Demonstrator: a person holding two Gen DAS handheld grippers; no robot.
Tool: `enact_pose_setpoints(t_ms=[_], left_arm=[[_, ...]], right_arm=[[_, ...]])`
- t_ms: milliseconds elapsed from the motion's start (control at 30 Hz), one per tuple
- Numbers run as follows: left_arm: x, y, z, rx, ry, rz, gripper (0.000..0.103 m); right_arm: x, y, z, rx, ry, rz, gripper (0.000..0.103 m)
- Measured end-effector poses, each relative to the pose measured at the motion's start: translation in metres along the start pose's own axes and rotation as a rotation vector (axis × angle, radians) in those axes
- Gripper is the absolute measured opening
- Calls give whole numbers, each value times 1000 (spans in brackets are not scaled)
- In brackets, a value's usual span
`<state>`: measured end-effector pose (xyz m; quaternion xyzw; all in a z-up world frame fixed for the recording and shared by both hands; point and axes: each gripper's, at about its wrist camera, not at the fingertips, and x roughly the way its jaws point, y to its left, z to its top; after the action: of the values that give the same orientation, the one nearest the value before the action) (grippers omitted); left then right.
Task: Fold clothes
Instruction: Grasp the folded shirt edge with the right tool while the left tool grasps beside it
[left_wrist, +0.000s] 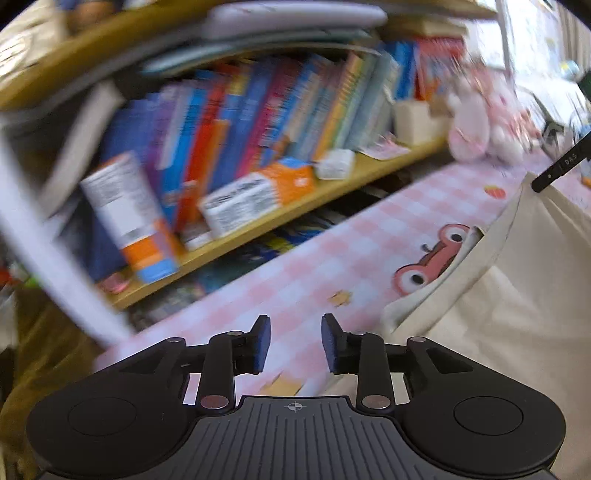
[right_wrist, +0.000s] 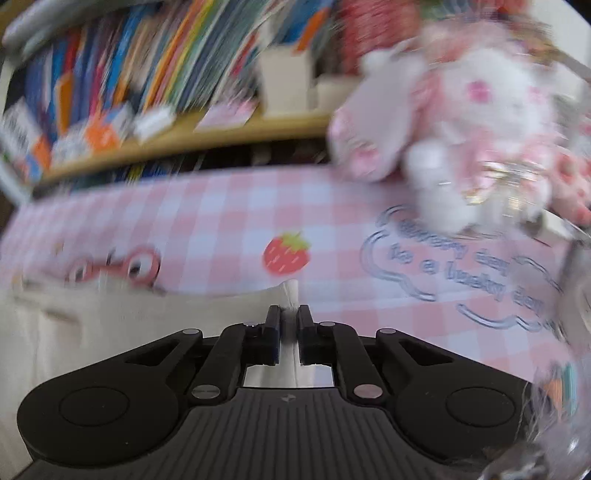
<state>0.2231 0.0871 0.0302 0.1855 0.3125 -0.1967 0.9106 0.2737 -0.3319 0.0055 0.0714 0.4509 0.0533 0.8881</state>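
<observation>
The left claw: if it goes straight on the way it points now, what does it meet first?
Most likely the pink checked tablecloth: the left claw is open and empty, aimed down at bare cloth. The cream garment lies to its right, off that line. Depth is unclear in this blurred view.

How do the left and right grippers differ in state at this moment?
The left gripper has its jaws apart with nothing between them, only the checked tablecloth behind; the right gripper is shut on an edge of the cream garment. The left sits beside the garment; the right is over it. Both are black and point down at the table.
</observation>
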Motion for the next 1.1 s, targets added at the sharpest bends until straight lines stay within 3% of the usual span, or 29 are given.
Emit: enact_pose_setpoints(t_ms=[67, 133, 300, 433, 600, 733, 833, 933, 1033, 1100], left_arm=[[-15, 21, -16, -61, 21, 29, 51], [-26, 40, -35, -150, 62, 41, 58], [-28, 67, -69, -384, 109, -24, 59], [-10, 65, -73, -449, 95, -54, 59], [4, 55, -70, -444, 103, -68, 58], [4, 75, -80, -590, 114, -46, 57], [-13, 97, -87, -706, 55, -60, 57], [-25, 99, -86, -662, 37, -148, 57], [-16, 80, -76, -447, 118, -204, 57], [-3, 71, -73, -365, 167, -190, 56]], right_arm=[[5, -2, -4, 21, -1, -24, 8], [13, -3, -8, 29, 11, -50, 8], [21, 3, -11, 26, 19, -80, 8], [24, 8, -9, -11, 31, -99, 9], [25, 8, -7, -17, 37, -112, 9], [24, 11, -6, -32, 39, -123, 9], [24, 9, -6, -25, 37, -120, 9], [24, 8, -7, -15, 33, -115, 9], [24, 8, -6, -19, 32, -116, 10], [24, 8, -6, -18, 32, -117, 10]])
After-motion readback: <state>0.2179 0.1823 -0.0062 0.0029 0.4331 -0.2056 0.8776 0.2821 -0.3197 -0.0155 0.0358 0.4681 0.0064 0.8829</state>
